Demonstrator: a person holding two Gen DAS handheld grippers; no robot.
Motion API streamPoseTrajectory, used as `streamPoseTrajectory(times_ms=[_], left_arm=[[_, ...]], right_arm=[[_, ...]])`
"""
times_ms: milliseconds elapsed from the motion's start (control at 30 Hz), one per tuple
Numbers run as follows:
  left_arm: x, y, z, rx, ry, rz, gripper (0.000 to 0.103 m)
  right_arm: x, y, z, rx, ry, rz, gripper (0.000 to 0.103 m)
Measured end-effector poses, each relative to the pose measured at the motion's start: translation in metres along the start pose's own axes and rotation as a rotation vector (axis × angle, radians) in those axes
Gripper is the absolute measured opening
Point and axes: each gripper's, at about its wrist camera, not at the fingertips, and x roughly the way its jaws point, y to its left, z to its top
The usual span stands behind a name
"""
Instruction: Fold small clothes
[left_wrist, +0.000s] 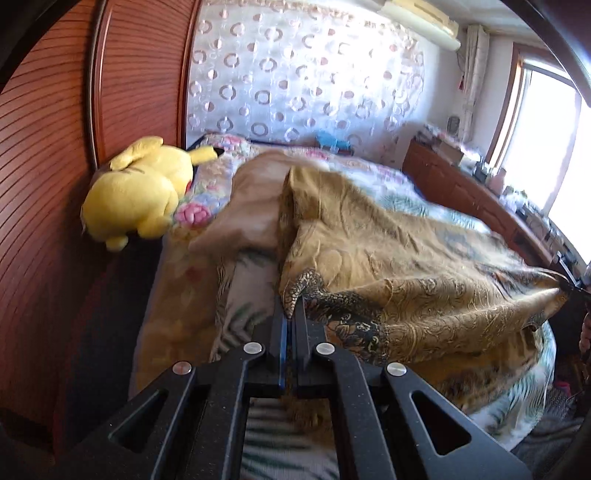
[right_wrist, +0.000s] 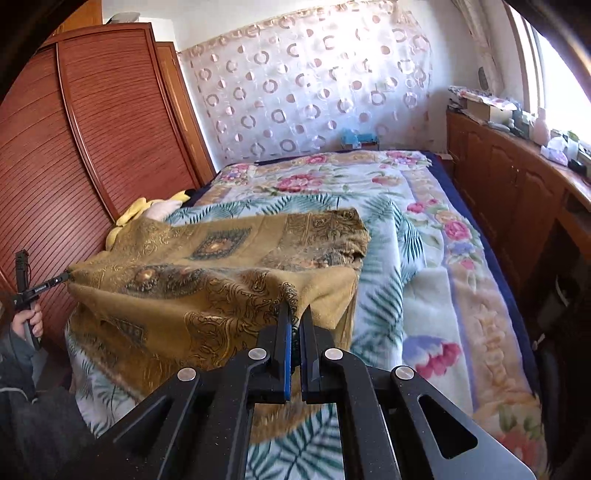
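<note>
A golden-brown patterned cloth (left_wrist: 399, 236) is held up over the bed, stretched between both grippers. My left gripper (left_wrist: 293, 312) is shut on one near corner of the cloth. My right gripper (right_wrist: 295, 314) is shut on the other near corner of the cloth (right_wrist: 221, 266). The right gripper also shows at the far right of the left wrist view (left_wrist: 569, 284), and the left gripper at the far left of the right wrist view (right_wrist: 64, 277). The far edge of the cloth rests on the bed, folded over.
The bed carries a floral blanket (right_wrist: 424, 229). A yellow plush toy (left_wrist: 144, 192) lies by the wooden wardrobe (right_wrist: 92, 140) on the left. A beige garment (left_wrist: 251, 206) lies behind the cloth. A wooden cabinet (right_wrist: 517, 177) with clutter stands along the window on the right.
</note>
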Motion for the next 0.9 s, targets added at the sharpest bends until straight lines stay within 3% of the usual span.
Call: streamPoseTrajectory(times_ms=[200,267,300,333,367,433,500,600,667,733,900], left_arm=[[0.011,-0.004,-0.018,0.027,0.063,0.038,0.002],[0.010,-0.005,-0.017,0.032,0.059,0.039,0.002],[0.008,-0.006,-0.016,0.036,0.054,0.040,0.003],[0.006,-0.008,-0.015,0.042,0.045,0.040,0.008],[0.004,-0.011,-0.014,0.046,0.036,0.036,0.012],[0.000,-0.015,-0.011,0.055,0.012,0.026,0.030],[-0.003,-0.020,-0.009,0.064,-0.009,0.013,0.039],[-0.001,-0.026,-0.006,0.080,-0.009,0.003,0.041],[0.003,-0.030,-0.006,0.096,-0.006,0.011,0.054],[0.005,-0.033,-0.007,0.092,-0.006,-0.001,0.079],[0.008,-0.039,-0.009,0.084,-0.014,-0.001,0.081]], right_arm=[[0.030,0.004,-0.023,-0.034,0.107,-0.058,0.003],[0.035,0.004,-0.019,-0.032,0.105,-0.072,0.007],[0.034,0.006,-0.017,-0.032,0.098,-0.087,0.015],[0.032,0.009,-0.010,-0.033,0.085,-0.103,0.024],[0.031,0.010,-0.004,-0.037,0.061,-0.109,0.026],[0.025,0.018,0.004,-0.047,0.022,-0.109,0.027],[0.028,0.025,0.013,-0.062,-0.006,-0.115,0.033],[0.039,0.038,0.013,-0.085,-0.015,-0.103,0.041],[0.057,0.047,0.014,-0.104,0.002,-0.091,0.041],[0.073,0.055,0.013,-0.123,0.017,-0.085,0.041],[0.105,0.067,0.019,-0.154,0.034,-0.060,0.042]])
